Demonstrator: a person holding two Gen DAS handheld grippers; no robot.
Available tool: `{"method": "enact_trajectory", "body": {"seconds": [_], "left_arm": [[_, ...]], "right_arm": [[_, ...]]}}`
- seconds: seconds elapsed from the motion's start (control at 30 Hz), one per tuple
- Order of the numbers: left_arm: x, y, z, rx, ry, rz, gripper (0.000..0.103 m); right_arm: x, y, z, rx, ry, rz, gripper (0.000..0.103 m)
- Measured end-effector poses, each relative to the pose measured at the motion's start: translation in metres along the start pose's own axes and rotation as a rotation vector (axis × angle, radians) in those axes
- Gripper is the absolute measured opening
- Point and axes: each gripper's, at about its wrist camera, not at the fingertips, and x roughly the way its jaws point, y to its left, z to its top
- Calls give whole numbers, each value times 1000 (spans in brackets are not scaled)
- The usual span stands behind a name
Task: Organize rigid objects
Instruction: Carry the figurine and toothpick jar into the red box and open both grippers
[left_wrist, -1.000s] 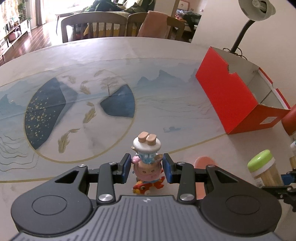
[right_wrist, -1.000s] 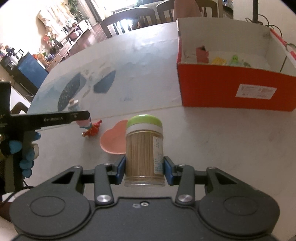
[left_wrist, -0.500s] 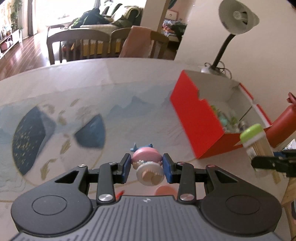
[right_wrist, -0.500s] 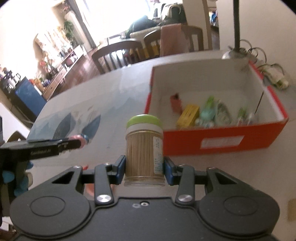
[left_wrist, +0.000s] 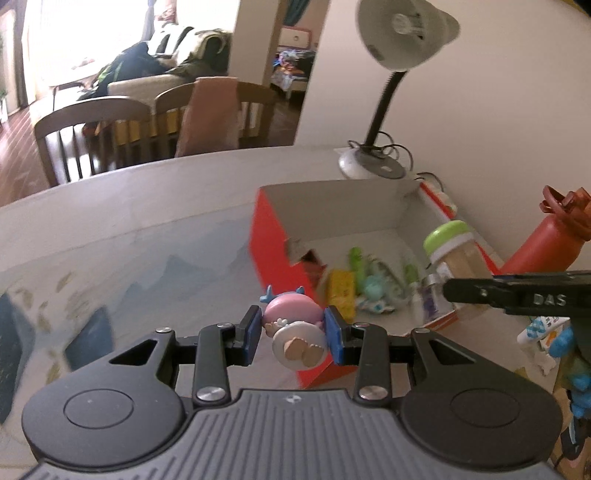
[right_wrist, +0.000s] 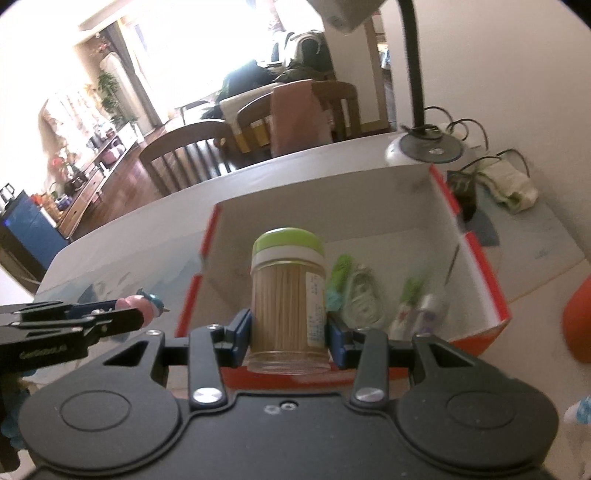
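Note:
My left gripper (left_wrist: 293, 334) is shut on a small pink pig figurine (left_wrist: 295, 326), tipped with its cream hat towards the camera, held in the air just left of the red box (left_wrist: 275, 251). My right gripper (right_wrist: 290, 334) is shut on a toothpick jar (right_wrist: 288, 291) with a green lid, held upright above the box's near wall. The box (right_wrist: 487, 288) is open on top and holds several small green, yellow and white items. The jar (left_wrist: 452, 247) also shows in the left wrist view, and the figurine (right_wrist: 142, 304) in the right wrist view.
A grey desk lamp (left_wrist: 391, 66) stands behind the box with cables at its base. A red bottle (left_wrist: 543, 240) stands right of the box. Wooden chairs (left_wrist: 99, 133) line the table's far edge. The table (left_wrist: 129, 240) has a blue painted cover.
Both grippers have risen from the table and moved towards the red box, carrying the figurine and the jar. The figurine has tipped over in the left gripper.

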Motion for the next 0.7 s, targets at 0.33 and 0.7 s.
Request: {"method": "enact_trajectory", "body": {"seconds": [0.33, 0.7], "left_arm": [[45, -41, 29, 22, 42, -11, 36], [108, -71, 58, 49, 103, -4, 36]], "right_arm": [[29, -44, 13, 23, 25, -26, 41], [53, -59, 20, -2, 72, -42, 41]]}}
